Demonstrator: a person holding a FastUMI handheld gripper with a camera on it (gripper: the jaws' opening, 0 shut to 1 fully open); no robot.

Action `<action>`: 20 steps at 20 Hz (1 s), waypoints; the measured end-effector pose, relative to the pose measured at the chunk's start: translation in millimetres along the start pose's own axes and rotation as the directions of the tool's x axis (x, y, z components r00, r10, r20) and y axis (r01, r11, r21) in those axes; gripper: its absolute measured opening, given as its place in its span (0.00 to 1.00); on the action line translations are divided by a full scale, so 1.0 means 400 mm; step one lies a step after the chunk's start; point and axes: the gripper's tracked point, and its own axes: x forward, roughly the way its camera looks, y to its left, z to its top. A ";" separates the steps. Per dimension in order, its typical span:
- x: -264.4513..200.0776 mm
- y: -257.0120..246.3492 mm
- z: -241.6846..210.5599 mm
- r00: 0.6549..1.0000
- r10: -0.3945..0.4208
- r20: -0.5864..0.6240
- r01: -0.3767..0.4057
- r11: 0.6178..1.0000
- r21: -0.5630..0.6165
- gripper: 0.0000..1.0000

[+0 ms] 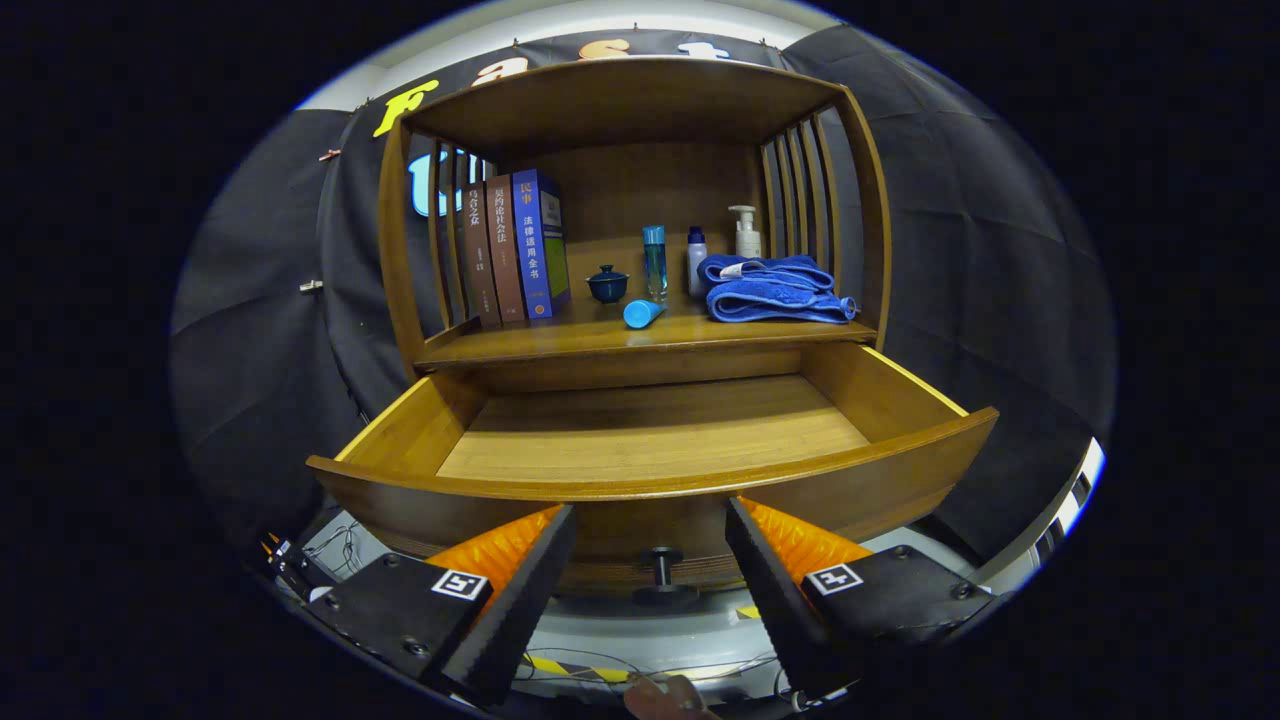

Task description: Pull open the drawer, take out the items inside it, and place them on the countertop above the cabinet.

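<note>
**Claw spread before the pulled-out drawer**

My gripper [650,560] stands spread, pinching nothing; the drawer knob [661,570] sits between my fingers. Just beyond, the drawer [650,470] is open. On the countertop [600,335] above: books [512,248] with spine lettering too small to read, a lidded cup [607,284], bottles [655,262], folded blue towel [772,289].

drawer [650,440] pulled out, 12 o'clock of spread fingers | knob [662,566] between fingers | countertop [560,338]: books [515,250] 10 o'clock, towel [772,288] 2 o'clock
</note>
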 end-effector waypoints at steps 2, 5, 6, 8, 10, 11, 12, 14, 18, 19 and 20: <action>0.040 0.006 0.033 1.000 0.002 0.018 -0.003 1.000 0.004 1.00; 0.100 0.011 0.043 1.000 0.007 -0.006 -0.007 1.000 0.004 1.00; 0.122 0.010 0.048 1.000 0.007 -0.007 -0.007 1.000 -0.001 1.00; 0.157 0.008 0.059 1.000 0.007 -0.004 -0.007 1.000 -0.010 1.00; 0.192 0.010 0.070 1.000 0.006 -0.006 -0.006 1.000 -0.010 1.00; 0.209 0.010 0.073 1.000 0.004 -0.010 -0.004 1.000 -0.013 1.00; 0.224 0.010 0.075 1.000 0.002 -0.013 -0.003 1.000 -0.018 1.00; 0.256 0.011 0.080 1.000 -0.001 -0.021 0.000 1.000 -0.021 1.00; 0.313 0.014 0.088 0.999 0.005 -0.032 -0.005 1.000 0.006 1.00; 0.324 0.013 0.092 1.000 0.005 -0.031 -0.004 1.000 0.004 1.00; 0.334 0.013 0.094 1.000 0.003 -0.029 -0.003 1.000 -0.001 1.00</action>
